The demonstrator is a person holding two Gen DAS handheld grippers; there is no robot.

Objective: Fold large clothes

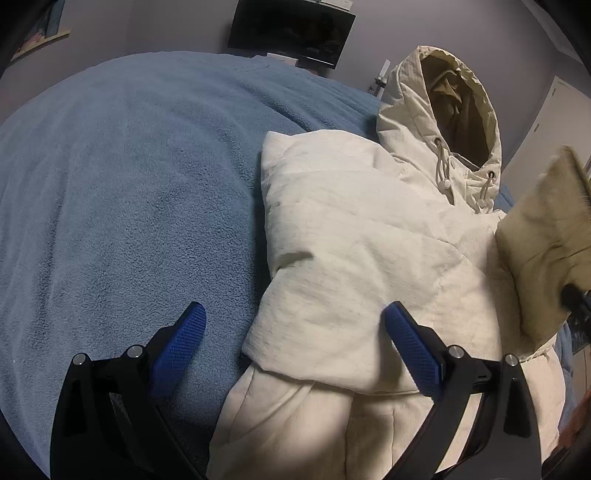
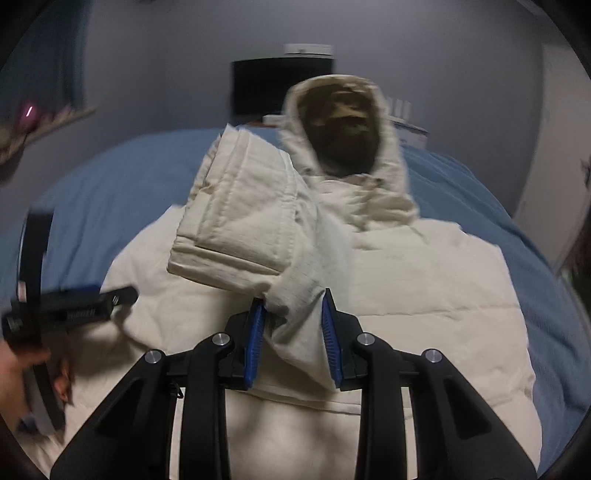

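two hand-held grippers over one cream jacket [image 1: 351,258]: right [image 2: 293,332] seemingly pinching its sleeve [image 2: 240,221], left [image 1: 295,343] wide.

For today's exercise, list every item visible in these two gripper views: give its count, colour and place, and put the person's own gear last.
Jacket: one, cream, lying on the bed, hood away from the cameras.
Sleeve: one, cream, lifted over the jacket's body.
Blanket: one, blue, covering the bed.
Screen: one, black, by the far wall.
Left gripper: black with blue pads, open, above the jacket's edge.
Right gripper: same colours, shut on the sleeve.
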